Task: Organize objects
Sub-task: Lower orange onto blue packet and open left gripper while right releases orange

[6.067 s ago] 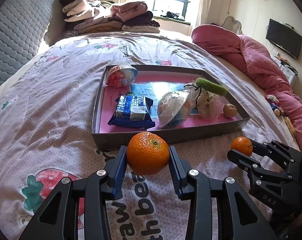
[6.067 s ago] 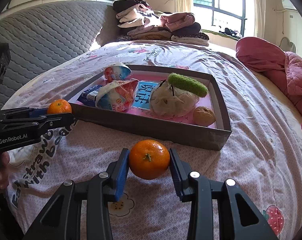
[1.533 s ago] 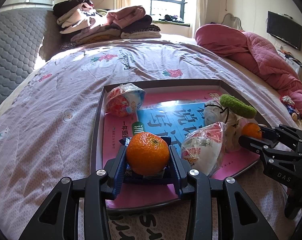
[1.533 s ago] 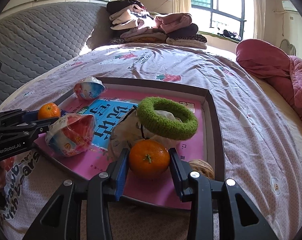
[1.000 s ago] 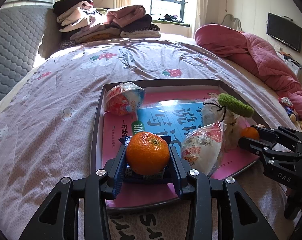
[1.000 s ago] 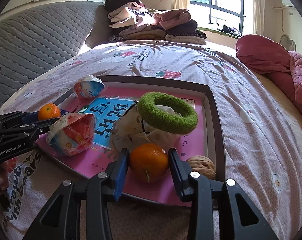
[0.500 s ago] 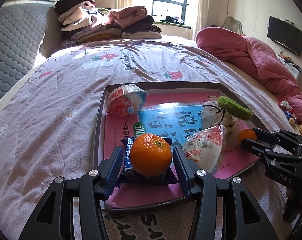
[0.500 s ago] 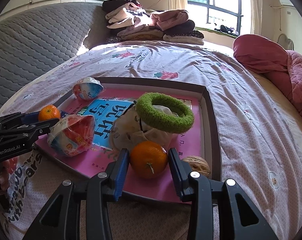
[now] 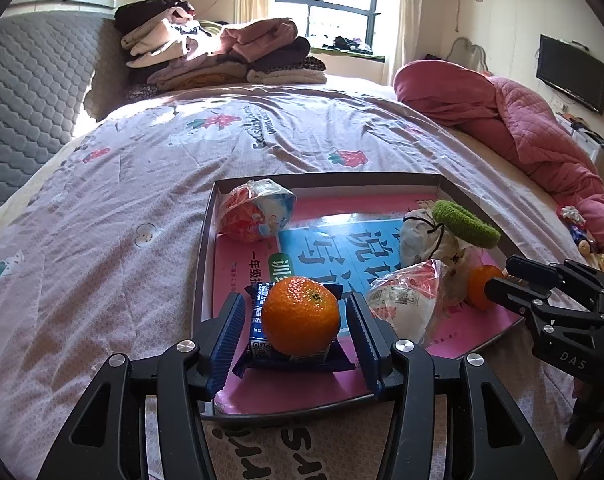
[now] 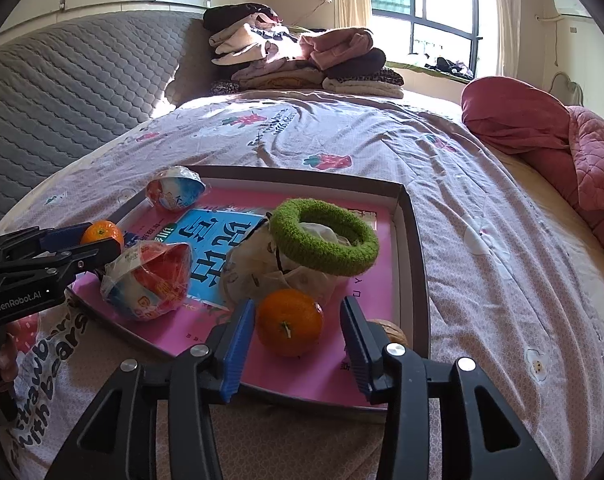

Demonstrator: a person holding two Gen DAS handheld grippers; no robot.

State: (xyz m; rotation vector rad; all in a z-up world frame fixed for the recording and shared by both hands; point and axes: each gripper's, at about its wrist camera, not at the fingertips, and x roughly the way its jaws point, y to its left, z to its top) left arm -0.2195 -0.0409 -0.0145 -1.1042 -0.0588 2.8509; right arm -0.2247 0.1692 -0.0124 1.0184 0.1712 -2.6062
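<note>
A shallow grey box (image 9: 206, 248) with a pink and blue book as its floor lies on the bed. My left gripper (image 9: 298, 324) is open around an orange (image 9: 300, 314) that rests on a dark blue snack pack (image 9: 294, 354) in the box. My right gripper (image 10: 298, 334) is open around a second orange (image 10: 289, 322) lying on the pink floor near the box's front edge (image 10: 415, 240). That orange also shows in the left wrist view (image 9: 477, 286). Neither gripper touches its orange.
The box also holds two red and blue snack cups (image 9: 258, 214) (image 10: 150, 284), a cloth pouch (image 10: 262, 268) with a green hair ring (image 10: 323, 236) on top, and a walnut (image 10: 393, 334). Folded clothes (image 9: 222, 56) and a pink quilt (image 9: 513, 128) lie farther back.
Both grippers carried their oranges from the bedsheet into the box. In the last second both opened and the oranges now rest free.
</note>
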